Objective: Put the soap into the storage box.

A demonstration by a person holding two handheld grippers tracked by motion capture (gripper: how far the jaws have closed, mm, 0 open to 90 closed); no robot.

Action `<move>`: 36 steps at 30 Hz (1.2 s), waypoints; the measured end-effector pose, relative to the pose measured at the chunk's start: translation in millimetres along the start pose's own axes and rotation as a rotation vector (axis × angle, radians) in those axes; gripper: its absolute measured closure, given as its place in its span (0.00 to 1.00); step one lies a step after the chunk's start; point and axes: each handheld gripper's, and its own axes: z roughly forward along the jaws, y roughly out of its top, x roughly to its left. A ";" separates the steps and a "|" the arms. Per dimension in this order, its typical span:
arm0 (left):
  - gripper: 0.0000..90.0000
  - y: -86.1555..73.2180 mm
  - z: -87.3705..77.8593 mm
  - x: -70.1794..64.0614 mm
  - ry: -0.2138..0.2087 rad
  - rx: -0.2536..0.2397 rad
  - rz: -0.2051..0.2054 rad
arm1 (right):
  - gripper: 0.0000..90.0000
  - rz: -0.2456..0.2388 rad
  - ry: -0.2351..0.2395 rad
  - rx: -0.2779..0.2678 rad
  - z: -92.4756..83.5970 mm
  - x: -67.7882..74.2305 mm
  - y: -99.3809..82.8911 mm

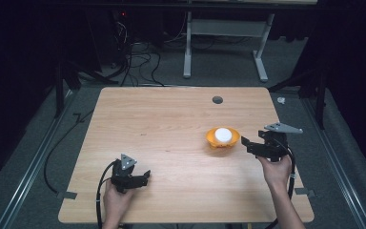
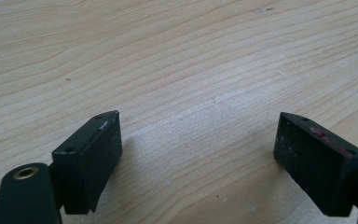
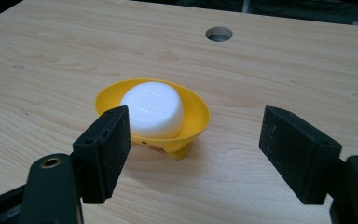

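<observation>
Soap (image 1: 223, 133), a white round cake, lies in a yellow dish (image 1: 212, 139) on the right half of the table (image 1: 171, 124); in the right gripper view the near edge of the dish is hidden behind one jaw, and the feet under it are hard to make out. At the left, the left gripper (image 1: 145, 177) lies low over the near part of the table, its jaws apart with bare wood between them; that hand's forearm is cut off by the bottom edge. At the right, the right gripper (image 1: 244, 143) sits just beside the dish, jaws apart and clamped on nothing. The light wooden top has a round hole (image 1: 217, 100) near its far edge. Beyond lie grey floor, tangled cables (image 1: 138, 59) and a metal frame (image 1: 224, 38) in a dark room.
</observation>
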 end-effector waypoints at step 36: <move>0.17 0.0 -0.1 0.1 -0.001 0.002 0.000 | 0.28 0.046 -0.023 -0.032 -36.8 -18.9 -43.0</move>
